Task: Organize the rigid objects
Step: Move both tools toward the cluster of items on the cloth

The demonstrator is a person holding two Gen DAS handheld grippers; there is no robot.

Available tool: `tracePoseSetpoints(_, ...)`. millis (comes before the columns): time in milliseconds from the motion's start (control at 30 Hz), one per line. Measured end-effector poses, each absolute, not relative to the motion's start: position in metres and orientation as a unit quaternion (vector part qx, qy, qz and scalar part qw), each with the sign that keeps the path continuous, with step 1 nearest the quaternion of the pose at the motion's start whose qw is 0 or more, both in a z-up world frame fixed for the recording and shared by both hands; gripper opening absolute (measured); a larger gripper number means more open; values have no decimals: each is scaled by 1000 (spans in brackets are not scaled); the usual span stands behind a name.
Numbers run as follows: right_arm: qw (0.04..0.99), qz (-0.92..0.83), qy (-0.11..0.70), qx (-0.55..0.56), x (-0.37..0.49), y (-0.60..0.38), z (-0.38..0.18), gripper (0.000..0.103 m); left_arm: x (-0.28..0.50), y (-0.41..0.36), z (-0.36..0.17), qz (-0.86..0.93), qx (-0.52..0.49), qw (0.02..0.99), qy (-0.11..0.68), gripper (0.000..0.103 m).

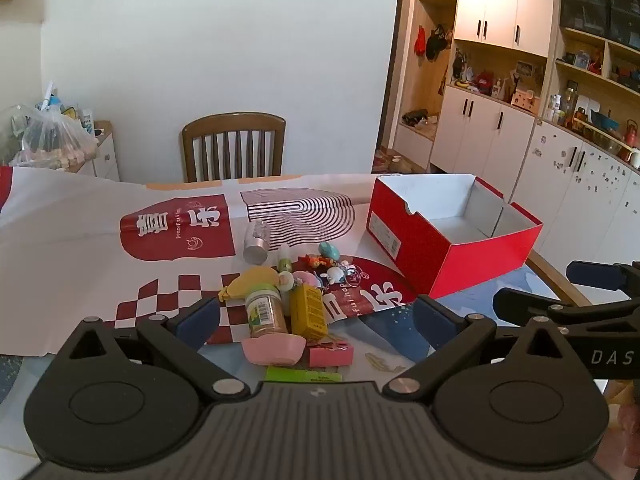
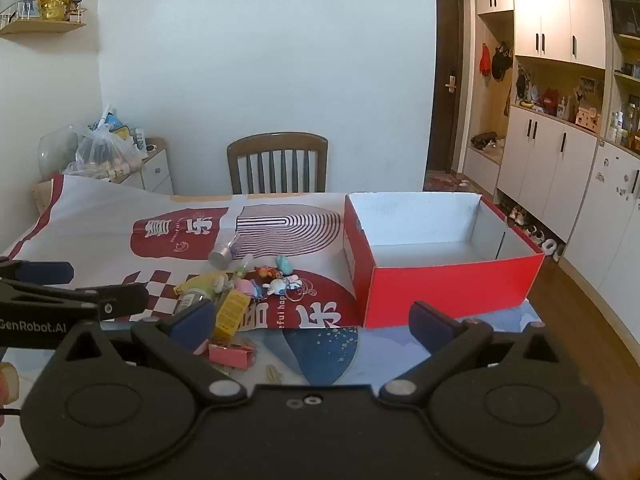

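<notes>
A heap of small rigid objects lies on the tabletop (image 1: 60,248), near the middle of the printed red-and-white cloth (image 1: 100,208) and left of the red box (image 1: 472,264). At the near edge of the heap stand a clear jar (image 1: 266,312) with a green label and a yellow carton (image 1: 307,312), touching each other; a pink dish (image 1: 274,349) lies just in front of the jar, with a pink packet (image 1: 334,354) beside it and a green strip (image 1: 304,374) nearer still. A yellow banana-shaped toy (image 1: 250,281) lies behind the jar. Farther off, a silver can (image 1: 256,242) lies on its side, and small figurines with key rings (image 1: 334,272) are scattered toward the box. The red box, white inside, stands open and empty at the right. A wooden chair (image 1: 234,146) stands at the far side of the tabletop against the white wall; white cabinets (image 1: 484,132) with open shelves fill the right of the room.

The left tongs (image 1: 316,314) hover over the near part of the heap, spread wide, nothing between them. The right tongs (image 2: 316,322) hover to the right of the heap, before the box, likewise spread wide and empty.
</notes>
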State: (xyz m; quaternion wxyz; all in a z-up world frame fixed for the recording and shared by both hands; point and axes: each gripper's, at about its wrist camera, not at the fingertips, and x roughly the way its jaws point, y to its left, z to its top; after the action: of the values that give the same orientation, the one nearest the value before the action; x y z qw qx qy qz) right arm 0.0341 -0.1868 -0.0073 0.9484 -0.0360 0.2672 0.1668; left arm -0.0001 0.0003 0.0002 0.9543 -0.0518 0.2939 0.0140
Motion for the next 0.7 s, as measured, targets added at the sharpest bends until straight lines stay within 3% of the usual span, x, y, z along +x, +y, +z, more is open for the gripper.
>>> tracePoseSetpoints(700, 952, 168, 254, -35, 30, -180, -1, 103, -3, 11, 6, 4, -61, 960, 273, 103)
